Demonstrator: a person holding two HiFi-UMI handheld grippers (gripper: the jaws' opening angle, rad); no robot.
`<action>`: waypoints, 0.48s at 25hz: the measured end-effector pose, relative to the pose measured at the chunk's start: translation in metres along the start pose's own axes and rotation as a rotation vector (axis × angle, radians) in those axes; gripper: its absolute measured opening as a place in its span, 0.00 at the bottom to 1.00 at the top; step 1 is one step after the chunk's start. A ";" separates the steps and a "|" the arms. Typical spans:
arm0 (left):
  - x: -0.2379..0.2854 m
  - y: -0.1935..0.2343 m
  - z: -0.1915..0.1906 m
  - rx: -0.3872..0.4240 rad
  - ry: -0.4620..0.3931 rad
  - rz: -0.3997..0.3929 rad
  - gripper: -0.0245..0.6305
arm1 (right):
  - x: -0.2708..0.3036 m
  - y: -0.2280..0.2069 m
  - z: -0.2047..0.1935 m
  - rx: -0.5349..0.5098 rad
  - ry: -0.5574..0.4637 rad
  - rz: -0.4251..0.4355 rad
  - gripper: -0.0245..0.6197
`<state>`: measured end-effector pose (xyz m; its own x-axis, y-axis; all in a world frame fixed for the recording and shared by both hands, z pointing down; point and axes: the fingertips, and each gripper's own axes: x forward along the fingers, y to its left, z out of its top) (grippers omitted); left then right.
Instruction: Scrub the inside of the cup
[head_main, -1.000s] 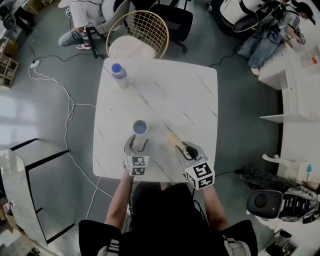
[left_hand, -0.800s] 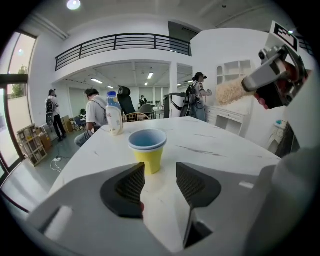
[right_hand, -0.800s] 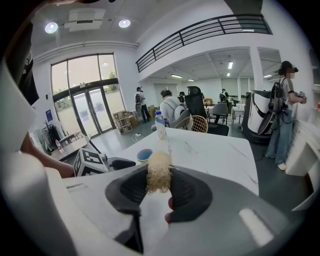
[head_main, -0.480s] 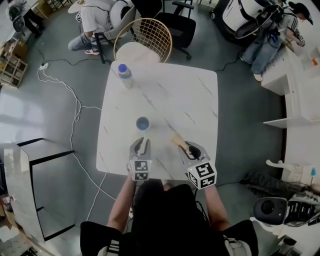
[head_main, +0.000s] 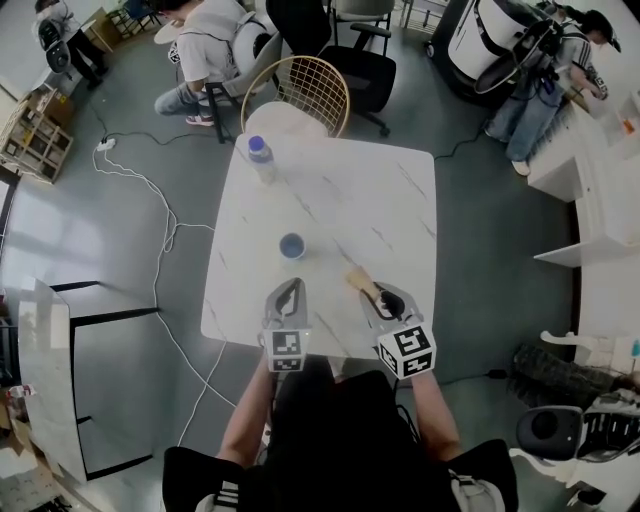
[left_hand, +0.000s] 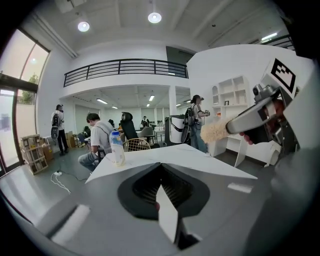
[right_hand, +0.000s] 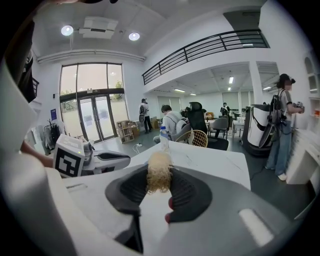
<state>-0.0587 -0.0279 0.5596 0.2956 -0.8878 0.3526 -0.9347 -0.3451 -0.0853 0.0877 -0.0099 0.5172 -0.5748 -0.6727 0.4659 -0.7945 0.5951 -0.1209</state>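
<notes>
A small blue cup (head_main: 292, 245) stands upright on the white marble table (head_main: 380, 200), left of its middle. My left gripper (head_main: 291, 285) lies a short way on the near side of the cup, apart from it. Its jaws are shut with nothing between them (left_hand: 161, 164). The cup is hidden in the left gripper view. My right gripper (head_main: 373, 293) is shut on a brush whose tan bristle head (head_main: 356, 277) points out over the table, right of the cup. In the right gripper view the bristle head (right_hand: 159, 172) sticks up between the jaws.
A water bottle (head_main: 261, 158) with a blue cap stands near the table's far left corner. A wire chair (head_main: 300, 85) is pushed in at the far edge. People sit and stand beyond the table. A white cable (head_main: 165, 230) runs over the floor at the left.
My left gripper stood open at the cup a second ago. It has since drawn back toward me and shut, leaving the cup standing. The right gripper still holds the brush in about the same place.
</notes>
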 end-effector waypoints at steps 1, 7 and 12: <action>-0.004 -0.001 0.006 0.002 -0.014 -0.001 0.05 | -0.002 0.001 0.003 -0.005 -0.009 0.000 0.20; -0.025 -0.010 0.042 0.032 -0.089 -0.015 0.05 | -0.017 0.010 0.018 -0.040 -0.062 -0.001 0.20; -0.045 -0.018 0.069 0.050 -0.154 -0.017 0.05 | -0.031 0.014 0.026 -0.067 -0.105 -0.016 0.21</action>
<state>-0.0416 -0.0030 0.4810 0.3417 -0.9165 0.2079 -0.9194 -0.3719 -0.1284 0.0894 0.0073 0.4781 -0.5820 -0.7227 0.3729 -0.7910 0.6094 -0.0536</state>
